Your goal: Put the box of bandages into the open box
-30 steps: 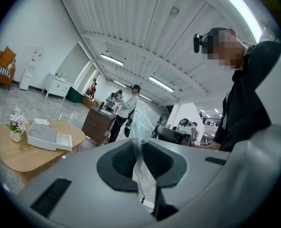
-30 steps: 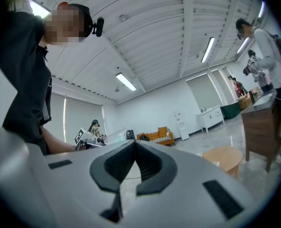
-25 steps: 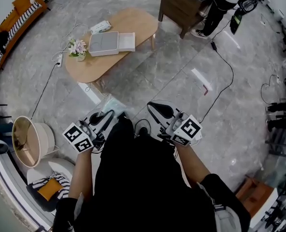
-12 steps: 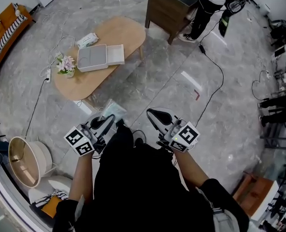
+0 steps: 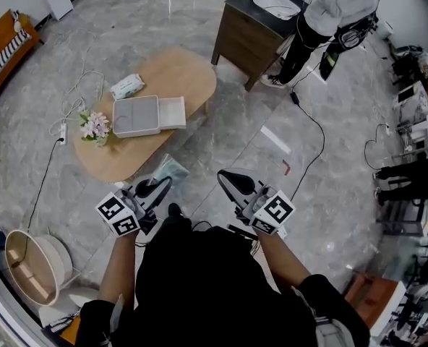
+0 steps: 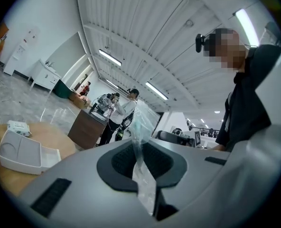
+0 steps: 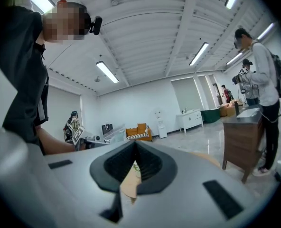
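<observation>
A white open box point(image 5: 137, 116) with its lid laid beside it rests on the oval wooden table point(image 5: 181, 78); it also shows low on the left in the left gripper view point(image 6: 21, 152). A small white and green packet point(image 5: 127, 86) lies behind the open box point(image 6: 17, 127). My left gripper point(image 5: 163, 183) is shut on a clear plastic bag point(image 5: 167, 170), whose film stands up between the jaws point(image 6: 139, 127). My right gripper point(image 5: 223, 173) is level and shut with nothing in it point(image 7: 134, 144). Both grippers are short of the table's near end.
A small vase of flowers point(image 5: 95, 126) stands on the table's left end. A dark wooden cabinet point(image 5: 250, 31) with a person point(image 5: 322, 13) beside it is at the back right. A black cable point(image 5: 311, 132) crosses the floor. A round basket point(image 5: 30, 266) sits at the lower left.
Both grippers have been carried forward together, so the table and open box now lie closer and further left in the head view. The left gripper still holds the bag.
</observation>
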`<act>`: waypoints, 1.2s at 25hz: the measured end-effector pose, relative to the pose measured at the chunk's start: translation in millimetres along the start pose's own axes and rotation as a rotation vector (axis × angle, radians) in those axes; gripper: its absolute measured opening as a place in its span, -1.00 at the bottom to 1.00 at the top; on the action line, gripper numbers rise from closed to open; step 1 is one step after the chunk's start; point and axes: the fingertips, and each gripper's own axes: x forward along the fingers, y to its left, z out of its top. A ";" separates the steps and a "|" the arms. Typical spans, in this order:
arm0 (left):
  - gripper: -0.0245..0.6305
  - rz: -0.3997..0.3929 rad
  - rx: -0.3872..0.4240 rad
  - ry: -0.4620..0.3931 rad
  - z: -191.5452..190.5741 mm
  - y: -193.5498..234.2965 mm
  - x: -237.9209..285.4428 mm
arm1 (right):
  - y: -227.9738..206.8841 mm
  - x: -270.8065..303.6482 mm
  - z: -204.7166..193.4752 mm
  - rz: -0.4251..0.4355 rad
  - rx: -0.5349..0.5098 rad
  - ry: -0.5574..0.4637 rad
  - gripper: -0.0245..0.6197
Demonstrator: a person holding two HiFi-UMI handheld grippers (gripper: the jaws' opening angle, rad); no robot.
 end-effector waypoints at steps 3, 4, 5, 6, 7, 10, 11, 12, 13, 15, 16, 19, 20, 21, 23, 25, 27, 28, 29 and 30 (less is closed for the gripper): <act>-0.80 -0.008 -0.011 0.009 10.8 24.5 -1.3 | -8.7 18.4 6.7 -0.017 0.000 0.000 -0.89; -0.80 -0.007 -0.015 0.009 14.2 33.0 -0.4 | -12.6 21.7 7.0 -0.024 -0.002 0.004 -0.89; -0.80 -0.004 -0.017 0.004 18.3 41.8 1.9 | -18.2 24.6 7.1 -0.029 -0.005 0.009 -0.89; -0.80 -0.001 -0.017 -0.004 23.4 51.1 5.6 | -25.4 27.6 7.6 -0.033 -0.010 0.014 -0.89; -0.80 0.002 -0.013 -0.013 29.0 60.6 9.9 | -33.2 31.2 8.8 -0.034 -0.017 0.018 -0.89; -0.80 0.010 -0.015 -0.029 38.0 79.3 19.1 | -51.7 38.6 11.3 -0.035 -0.039 0.035 -0.89; -0.80 0.011 -0.021 -0.027 37.2 83.0 21.6 | -58.4 39.4 10.5 -0.039 -0.039 0.039 -0.89; -0.80 0.013 -0.027 -0.022 35.7 87.4 25.4 | -67.2 40.7 9.3 -0.045 -0.034 0.041 -0.89; -0.80 0.016 -0.033 -0.015 34.1 92.7 30.4 | -78.1 43.0 7.8 -0.049 -0.023 0.040 -0.89; -0.80 0.029 -0.043 0.002 31.3 103.9 42.3 | -101.4 50.9 4.5 -0.047 0.004 0.040 -0.89; -0.80 0.040 -0.045 0.007 31.5 109.2 49.1 | -112.3 56.1 3.4 -0.037 0.016 0.041 -0.89; -0.80 0.081 -0.050 -0.002 39.8 124.1 73.9 | -143.2 72.6 6.8 0.017 0.027 0.043 -0.89; -0.80 0.094 -0.052 -0.010 43.5 128.8 83.8 | -153.9 77.1 10.8 0.038 0.024 0.039 -0.89; -0.80 0.107 -0.054 -0.017 46.6 133.5 94.3 | -165.0 80.6 15.7 0.059 0.018 0.033 -0.89; -0.80 0.135 -0.055 -0.025 53.2 142.9 116.1 | -188.4 83.9 26.0 0.096 -0.001 0.023 -0.89; -0.80 0.171 -0.043 -0.040 66.0 151.1 135.9 | -213.1 85.0 37.0 0.134 -0.015 0.010 -0.89; -0.80 0.205 -0.014 -0.060 84.4 157.3 156.5 | -240.4 85.7 48.6 0.173 -0.015 -0.010 -0.89; -0.80 0.220 0.001 -0.068 93.0 158.9 167.5 | -254.6 85.4 53.1 0.190 -0.009 -0.016 -0.89; -0.80 0.234 0.014 -0.076 100.0 159.5 178.0 | -268.3 84.8 56.4 0.206 -0.002 -0.018 -0.89; -0.80 0.249 0.023 -0.085 105.4 159.6 186.9 | -280.4 84.5 58.5 0.223 0.003 -0.016 -0.89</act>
